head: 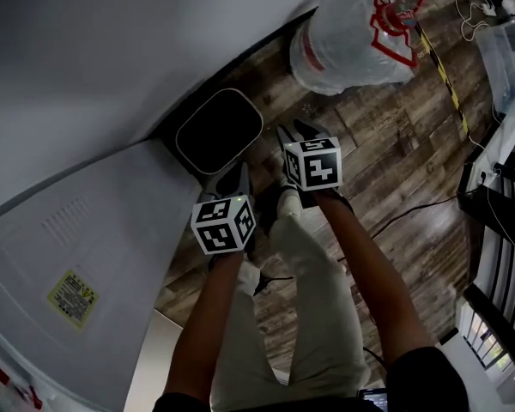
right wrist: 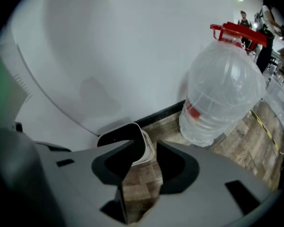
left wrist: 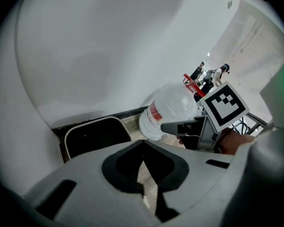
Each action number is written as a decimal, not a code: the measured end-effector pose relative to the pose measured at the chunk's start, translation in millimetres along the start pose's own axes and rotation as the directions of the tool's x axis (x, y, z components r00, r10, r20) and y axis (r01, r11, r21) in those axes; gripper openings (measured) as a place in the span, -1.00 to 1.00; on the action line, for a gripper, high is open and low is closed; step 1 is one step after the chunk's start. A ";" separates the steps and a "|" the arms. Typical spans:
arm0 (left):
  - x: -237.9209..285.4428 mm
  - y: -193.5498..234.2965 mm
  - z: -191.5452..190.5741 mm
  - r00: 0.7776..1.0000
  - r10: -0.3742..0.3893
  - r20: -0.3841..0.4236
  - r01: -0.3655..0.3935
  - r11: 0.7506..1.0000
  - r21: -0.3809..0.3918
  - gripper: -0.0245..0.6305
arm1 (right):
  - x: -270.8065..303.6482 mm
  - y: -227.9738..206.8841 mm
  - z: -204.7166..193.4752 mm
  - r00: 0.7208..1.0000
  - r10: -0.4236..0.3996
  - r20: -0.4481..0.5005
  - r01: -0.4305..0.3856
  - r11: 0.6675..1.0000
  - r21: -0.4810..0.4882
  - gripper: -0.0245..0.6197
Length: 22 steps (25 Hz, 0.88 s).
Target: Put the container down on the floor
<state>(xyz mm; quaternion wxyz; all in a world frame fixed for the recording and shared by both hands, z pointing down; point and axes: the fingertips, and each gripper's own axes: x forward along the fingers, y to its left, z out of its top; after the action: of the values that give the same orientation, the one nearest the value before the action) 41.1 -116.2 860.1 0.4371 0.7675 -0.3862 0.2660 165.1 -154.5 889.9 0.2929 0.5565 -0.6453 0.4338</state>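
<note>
Dark rounded-rectangular container with a pale rim: down on the wood-pattern plank floor, free of both tools. Rests close against the dark skirting strip at the foot of the white wall, just ahead of the left gripper and just to the left of the right gripper. Left gripper clenched and empty, with jaw tips pressed together and only a slit of floor further back. Right gripper released, with spread jaws, bare planks in the gap and the container's rim just beyond the tip of its left jaw. Ahead of the right gripper and a little to its right, well past the container: a large clear plastic water bottle with a red band and a red handle cap, standing on the same floor beside the wall. To the right of that gripper, a thin black cable across the planks, and further ahead a yellow-and-black striped tape. To the left of the left gripper, a broad white panel with a yellow label. Behind both grippers, bare forearms and beige trousers.
</note>
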 end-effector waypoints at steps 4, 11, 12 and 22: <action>-28.3 -18.1 19.0 1.000 0.002 -0.005 -0.002 1.000 0.016 -0.87 | -35.1 11.7 14.2 1.000 0.010 0.001 -0.010 1.000 0.014 -0.49; -72.9 -34.0 43.8 1.000 0.019 -0.014 -0.018 0.999 0.032 -0.87 | -84.8 32.8 35.0 0.999 0.035 0.006 -0.035 0.998 0.045 -0.49; -78.1 -37.0 46.1 1.000 0.021 -0.020 -0.020 0.999 0.042 -0.87 | -92.1 35.6 36.7 0.999 0.039 0.002 -0.039 0.998 0.045 -0.49; -124.4 -82.4 68.1 0.999 0.001 -0.033 0.001 0.997 0.074 -0.87 | -162.8 42.5 45.2 0.998 0.059 -0.019 -0.056 0.993 0.103 -0.50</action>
<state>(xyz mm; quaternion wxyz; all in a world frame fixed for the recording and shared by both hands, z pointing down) 44.2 -104.7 696.6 0.4148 0.7786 -0.3689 0.2928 162.6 -118.8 719.4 0.2585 0.5471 -0.6345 0.4809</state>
